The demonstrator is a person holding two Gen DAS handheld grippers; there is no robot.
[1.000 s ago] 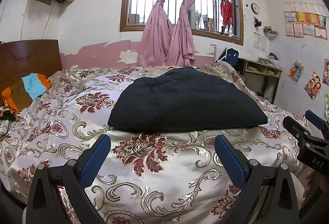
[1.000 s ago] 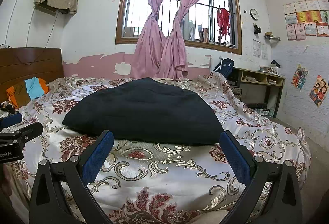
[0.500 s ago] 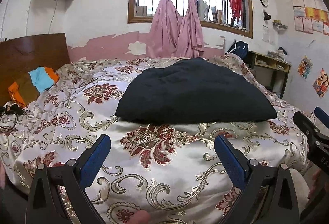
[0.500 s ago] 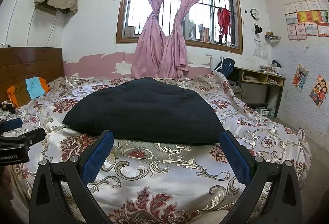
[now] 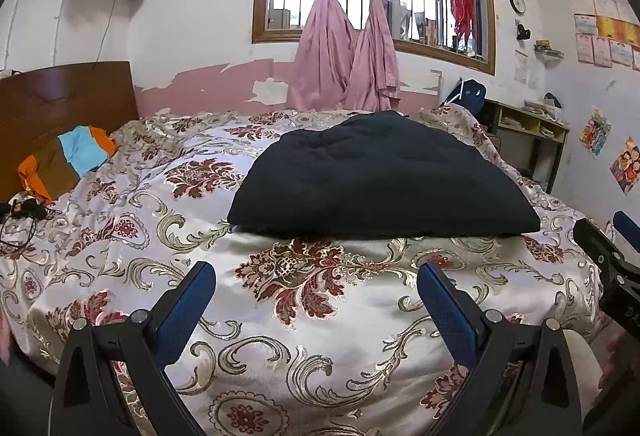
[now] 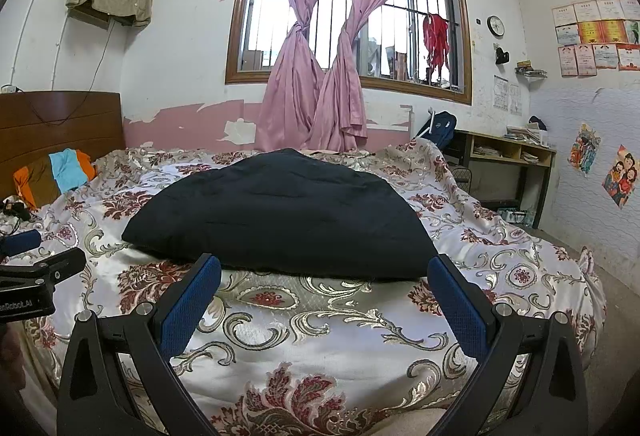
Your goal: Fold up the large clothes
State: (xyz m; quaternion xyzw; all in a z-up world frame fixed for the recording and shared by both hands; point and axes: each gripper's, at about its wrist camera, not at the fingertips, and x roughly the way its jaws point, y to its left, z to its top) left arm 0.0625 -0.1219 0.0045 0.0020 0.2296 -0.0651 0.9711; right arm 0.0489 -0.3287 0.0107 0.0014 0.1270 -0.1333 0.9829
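Note:
A dark navy garment (image 5: 380,179) lies folded into a thick flat bundle on the floral bedspread (image 5: 320,300), past the near edge of the bed. In the right wrist view the same dark garment (image 6: 280,220) fills the middle of the bed. My left gripper (image 5: 316,296) hovers open above the bed's near edge, short of the garment, nothing between its blue pads. My right gripper (image 6: 324,294) is open too, its fingertips just in front of the garment's near fold, not touching it. The right gripper (image 5: 612,256) shows at the left view's right edge.
An orange, brown and blue pillow (image 5: 64,159) leans on the wooden headboard (image 5: 60,99). Black cables (image 5: 24,211) lie beside it. Pink curtains (image 6: 320,75) hang at the barred window behind the bed. A desk (image 6: 508,163) stands at the right wall. A hand (image 5: 616,356) holds the right tool.
The left wrist view has shifted, so the garment sits further right and higher in it. The right gripper has barely moved. Both grippers stay open.

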